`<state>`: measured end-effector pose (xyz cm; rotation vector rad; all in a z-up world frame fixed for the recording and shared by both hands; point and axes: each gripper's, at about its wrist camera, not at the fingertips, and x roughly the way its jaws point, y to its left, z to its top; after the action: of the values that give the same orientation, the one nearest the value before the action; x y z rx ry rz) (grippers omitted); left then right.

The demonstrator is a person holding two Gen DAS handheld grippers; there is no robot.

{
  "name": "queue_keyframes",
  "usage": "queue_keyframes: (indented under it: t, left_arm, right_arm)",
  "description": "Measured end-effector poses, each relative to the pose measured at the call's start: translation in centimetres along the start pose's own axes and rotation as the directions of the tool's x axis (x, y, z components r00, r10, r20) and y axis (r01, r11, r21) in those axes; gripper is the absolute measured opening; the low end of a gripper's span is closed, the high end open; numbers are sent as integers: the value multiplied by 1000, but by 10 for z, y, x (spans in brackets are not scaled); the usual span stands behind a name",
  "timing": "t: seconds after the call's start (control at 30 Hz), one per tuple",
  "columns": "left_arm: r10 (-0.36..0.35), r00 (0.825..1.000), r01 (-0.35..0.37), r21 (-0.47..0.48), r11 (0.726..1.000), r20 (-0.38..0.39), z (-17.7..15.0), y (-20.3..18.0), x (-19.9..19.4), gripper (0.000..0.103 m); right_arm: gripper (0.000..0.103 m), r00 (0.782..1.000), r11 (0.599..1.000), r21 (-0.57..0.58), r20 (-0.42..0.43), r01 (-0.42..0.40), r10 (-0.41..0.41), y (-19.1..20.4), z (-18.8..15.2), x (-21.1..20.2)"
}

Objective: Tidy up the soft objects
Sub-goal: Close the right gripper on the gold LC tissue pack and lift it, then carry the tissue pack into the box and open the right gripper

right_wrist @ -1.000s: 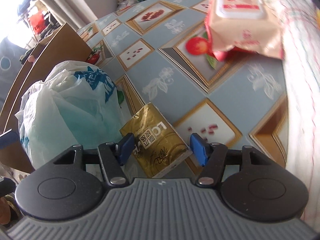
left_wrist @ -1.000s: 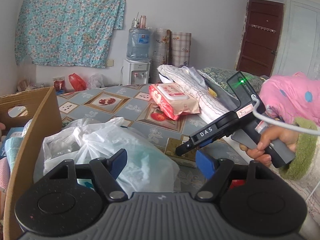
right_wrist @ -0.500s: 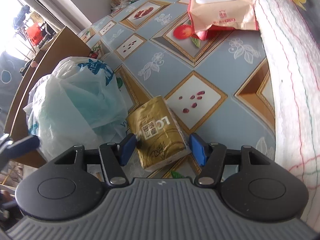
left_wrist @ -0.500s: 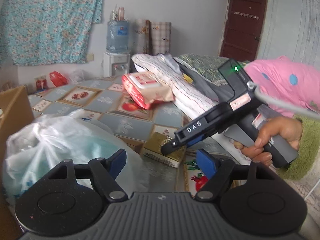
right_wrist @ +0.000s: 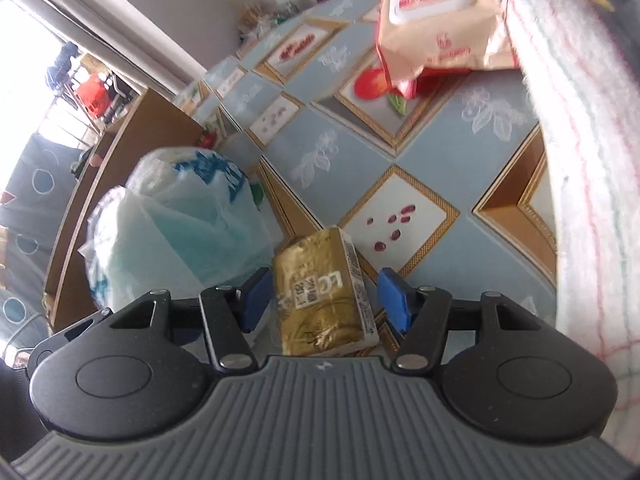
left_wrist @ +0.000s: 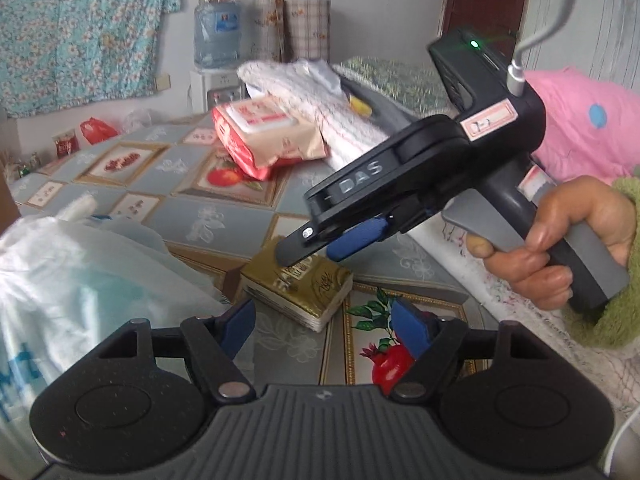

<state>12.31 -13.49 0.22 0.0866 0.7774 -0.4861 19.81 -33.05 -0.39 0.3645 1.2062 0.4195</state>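
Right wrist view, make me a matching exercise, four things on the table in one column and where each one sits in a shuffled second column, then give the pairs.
Things:
1. gold tissue pack
2. wet wipes pack
3. white plastic bag
4. cardboard box

Places:
A. far end of the table, partly on the white knitted cloth
B. between the right gripper fingers, on the table
C. along the table's left side, behind the bag
D. just left of the gold pack

Pairs: 1-B, 2-A, 3-D, 4-C

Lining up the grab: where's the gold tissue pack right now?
The gold tissue pack lies on the patterned tablecloth between the closing right gripper fingers, untouched, with the white plastic bag just to its left.
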Motion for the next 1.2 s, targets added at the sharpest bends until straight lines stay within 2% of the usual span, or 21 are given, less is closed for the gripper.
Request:
queue_keyframes:
  t: [0.07, 0.3, 0.67, 0.93, 1.1, 1.2]
  left_arm:
    - [5, 999, -6, -8, 1000, -37, 1, -1, 12, 71]
    - [60, 986, -64, -24, 998, -154, 4, -1, 48, 68]
    - [92, 985, -100, -50, 994, -145, 11, -6, 58, 64]
    - [79, 995, -82, -47, 996, -55, 16, -16, 24, 64]
    - [90, 995, -87, -60, 994, 43, 21, -17, -15, 64]
    - [111, 988, -103, -80, 992, 106, 19, -11, -44, 64]
  right_arm:
    - [51, 1000, 1000, 0, -18, -6, 6, -2, -3, 7]
    - [45, 999, 1000, 1, -15, -30, 30, -5, -7, 5]
    - [41, 997, 996, 49, -14, -76, 77, -10, -14, 0]
    - [41, 996, 995, 52, 48, -82, 79, 6, -21, -30]
    - [41, 991, 996, 5, 101, -85, 84, 38, -26, -59]
    - [41, 987, 995, -48, 128, -89, 95, 66, -26, -72]
